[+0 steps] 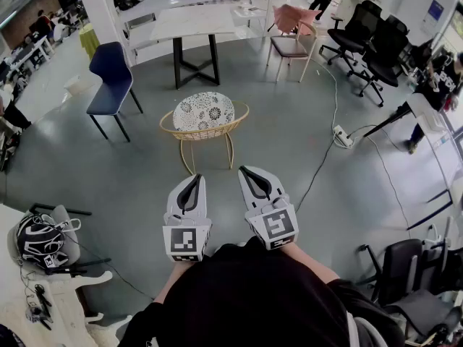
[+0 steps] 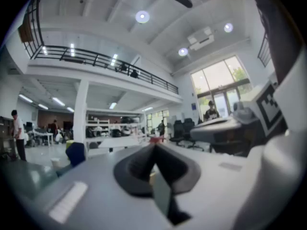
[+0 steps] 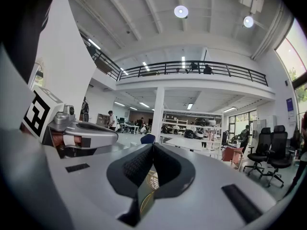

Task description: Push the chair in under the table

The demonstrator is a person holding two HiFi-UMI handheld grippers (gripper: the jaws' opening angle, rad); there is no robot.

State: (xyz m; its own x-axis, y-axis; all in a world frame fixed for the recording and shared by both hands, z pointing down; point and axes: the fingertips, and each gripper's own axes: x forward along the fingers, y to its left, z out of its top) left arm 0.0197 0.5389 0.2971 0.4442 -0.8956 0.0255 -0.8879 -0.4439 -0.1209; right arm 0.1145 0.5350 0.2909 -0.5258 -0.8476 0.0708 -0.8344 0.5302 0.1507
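A round gold-wire chair [image 1: 205, 116] with a patterned cushion stands on the grey floor, a little short of the marble-topped table [image 1: 194, 20] on black legs. My left gripper [image 1: 195, 178] and right gripper [image 1: 246, 170] are held side by side, level, just before the chair and apart from it. Both are shut with nothing between the jaws. In the right gripper view the gripper [image 3: 153, 145] shows closed pads, and a bit of the wire chair [image 3: 152, 180] appears below them. The left gripper view shows its own closed gripper [image 2: 154, 146] and the table [image 2: 112, 143] far off.
A blue chair [image 1: 112, 78] stands left of the table and a pink chair [image 1: 293, 31] to its right. Black office chairs [image 1: 369, 38] are at the far right. A power strip [image 1: 340, 136] with a cable lies on the floor to the right. A helmet [image 1: 40, 241] rests on a white table at the lower left.
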